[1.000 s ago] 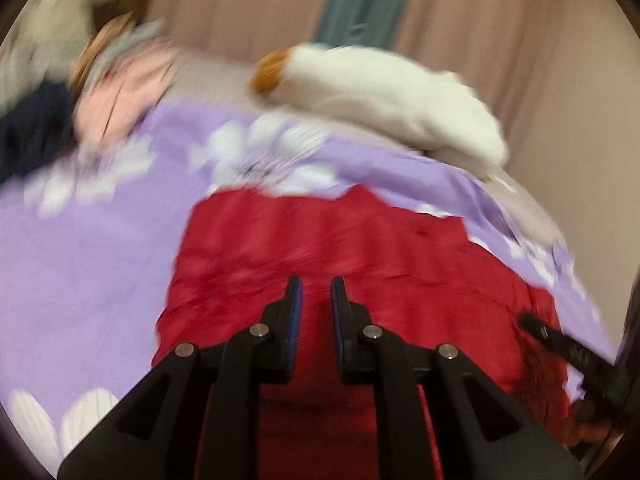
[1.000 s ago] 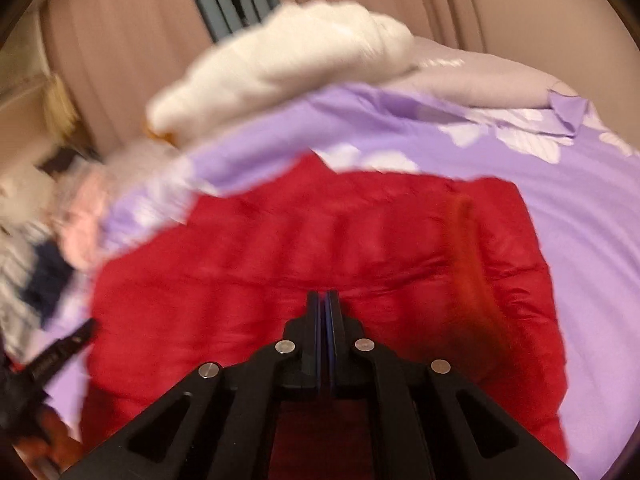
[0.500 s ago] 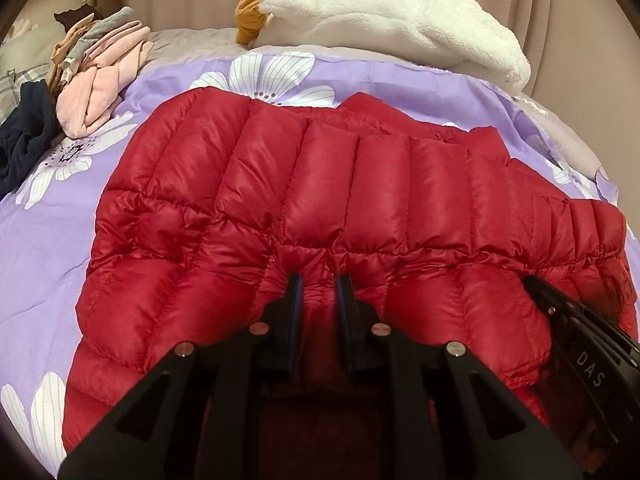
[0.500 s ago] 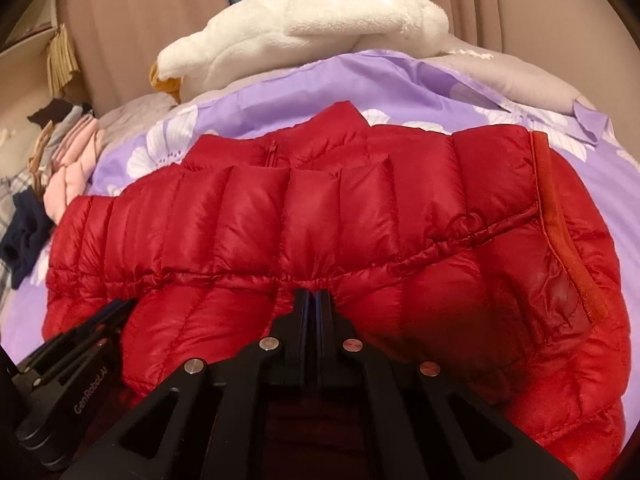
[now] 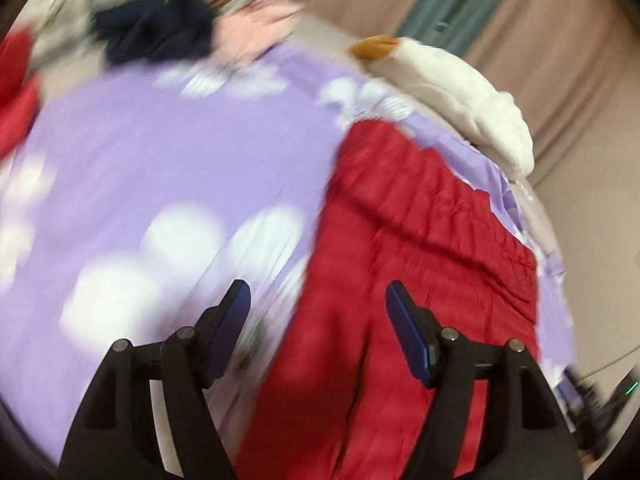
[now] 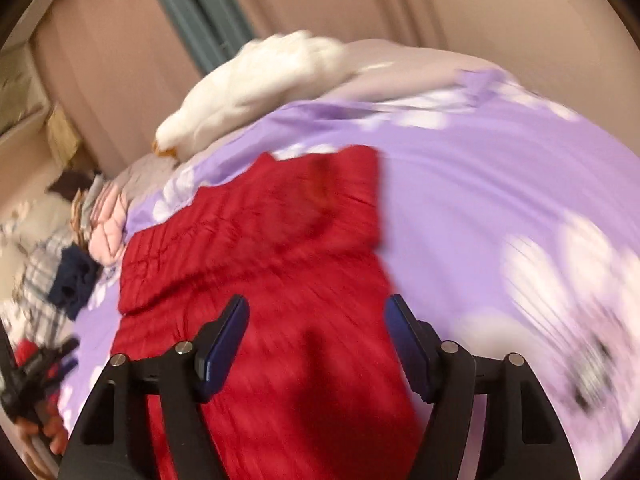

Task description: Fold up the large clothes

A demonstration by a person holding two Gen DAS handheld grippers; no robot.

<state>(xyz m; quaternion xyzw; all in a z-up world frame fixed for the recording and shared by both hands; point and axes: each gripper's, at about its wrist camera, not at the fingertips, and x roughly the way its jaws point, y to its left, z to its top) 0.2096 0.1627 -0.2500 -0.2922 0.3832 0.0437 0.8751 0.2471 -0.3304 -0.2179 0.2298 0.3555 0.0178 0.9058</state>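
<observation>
In the left wrist view we are holding our left gripper (image 5: 318, 316) with its two fingers spread wide apart and gripping nothing, its blue pads (image 5: 406, 332) showing at the lower centre of the frame. The red puffer jacket (image 5: 400, 280) is lying folded on the purple flowered bedspread (image 5: 168, 168), filling the lower right of this frame; the right-hand finger is hovering over it and the left-hand finger over bare bedspread. A white fleece garment (image 5: 452, 92) is lying at the upper right, beyond the jacket, and a blurred pile of clothes (image 5: 168, 28) is sitting at the upper left.

In the right wrist view we are holding our right gripper (image 6: 316, 328) likewise wide open and empty, low in the centre. The red puffer jacket (image 6: 272, 264) is lying in the centre and lower left of this frame, on the purple flowered bedspread (image 6: 480, 184) that is stretching away to the right. The white fleece garment (image 6: 256, 84) is resting at upper centre, and the pile of clothes (image 6: 88, 248) is sitting at the left edge. Both views are blurring with motion
</observation>
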